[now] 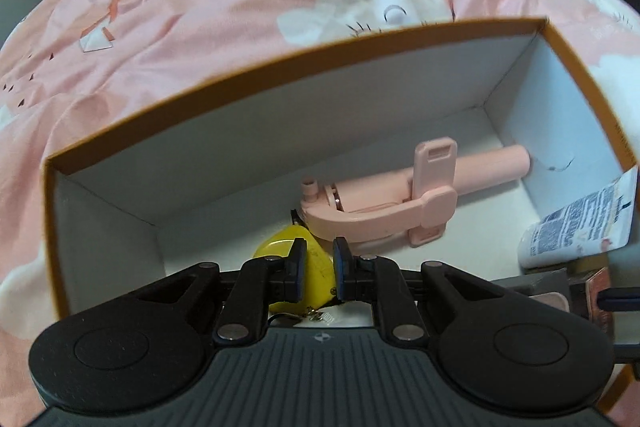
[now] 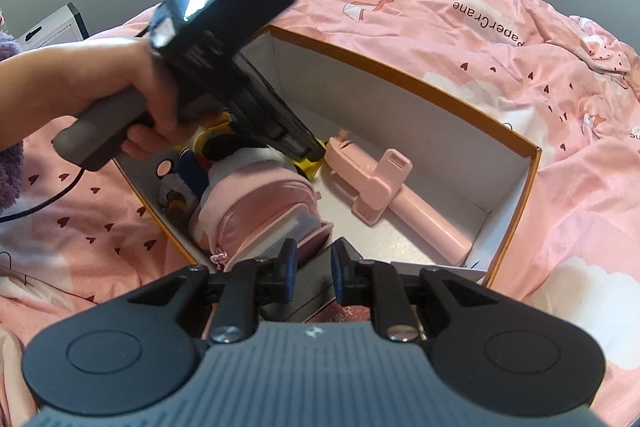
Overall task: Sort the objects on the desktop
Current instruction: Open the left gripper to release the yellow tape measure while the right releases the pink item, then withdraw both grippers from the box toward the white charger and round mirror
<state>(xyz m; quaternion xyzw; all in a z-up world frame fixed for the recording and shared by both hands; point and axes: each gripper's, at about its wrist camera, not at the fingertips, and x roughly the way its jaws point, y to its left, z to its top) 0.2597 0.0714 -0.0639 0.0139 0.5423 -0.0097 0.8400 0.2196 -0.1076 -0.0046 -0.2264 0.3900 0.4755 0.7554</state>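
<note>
Left tool [image 1: 320,269] sits lowest in our left wrist view, pointing down into the box [image 1: 280,59], its 2 blue pads clamped on a yellow object [image 1: 316,267]. We read this as a firm grip: jaws as narrow as they go, yellow body filling the gap. A small metal clasp hangs under the yellow object. In the right wrist view we see the same tool reaching into the box from the left, gripped by a bare hand [image 2: 120,87], with a cable trailing off the handle.

Right tool [image 2: 313,275] holds a dark flat-sided object [image 2: 312,291] between its pads, jaws only slightly apart. What that object is, we cannot tell.

Box has orange rims and white inner walls, and rests on a bed under a pink quilt [image 1: 200,27] printed with hearts and paper cranes. Inside lies a pink selfie stick [image 1: 392,203], folded, its handle toward the far right corner, just beyond the yellow object. At the opposite end we note a pink zipped pouch [image 2: 256,211] and some mixed small items, blurred. A white tube [image 1: 576,227] with printed label shows at the right edge of the left wrist view.
</note>
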